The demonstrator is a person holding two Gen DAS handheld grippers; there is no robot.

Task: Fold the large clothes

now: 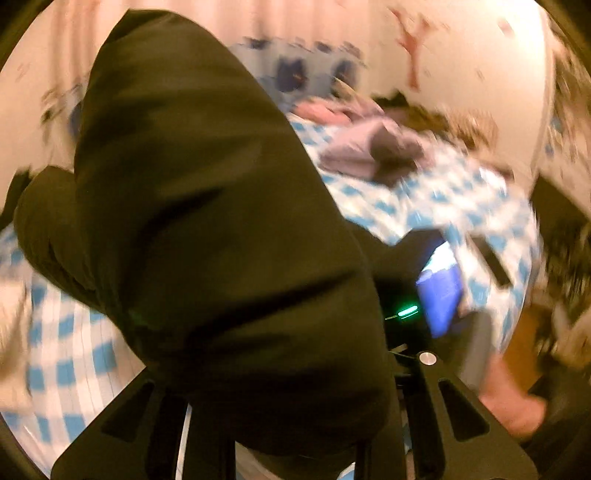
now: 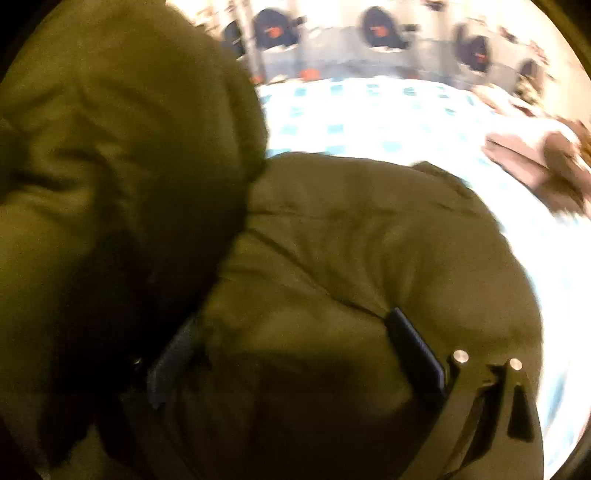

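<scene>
The jacket fills most of the left wrist view, a thick olive-green padded bulk that rises from between the fingers of the left tool and hides their tips. The black frame of that tool shows at the bottom of the view, and the cloth comes straight out of its narrow gap, so the left tool is clenched on the jacket. Everything here is smeared with motion blur.

In the right wrist view the jacket again takes up most of the picture, puffed and creased, one fold bulging up on the left. The right tool has its two dark fingers spread apart with padded cloth swelling between them; I cannot tell whether they press on it or merely sit around it.

Under the jacket lies a bed with a blue-and-white checked sheet. Farther back on it sits a pile of folded clothes, greyish-purple, well apart from the jacket. Behind the bed stand pillows printed with dark cat shapes. In the left view a glowing blue screen and a small green light show just beside the jacket's right edge.
</scene>
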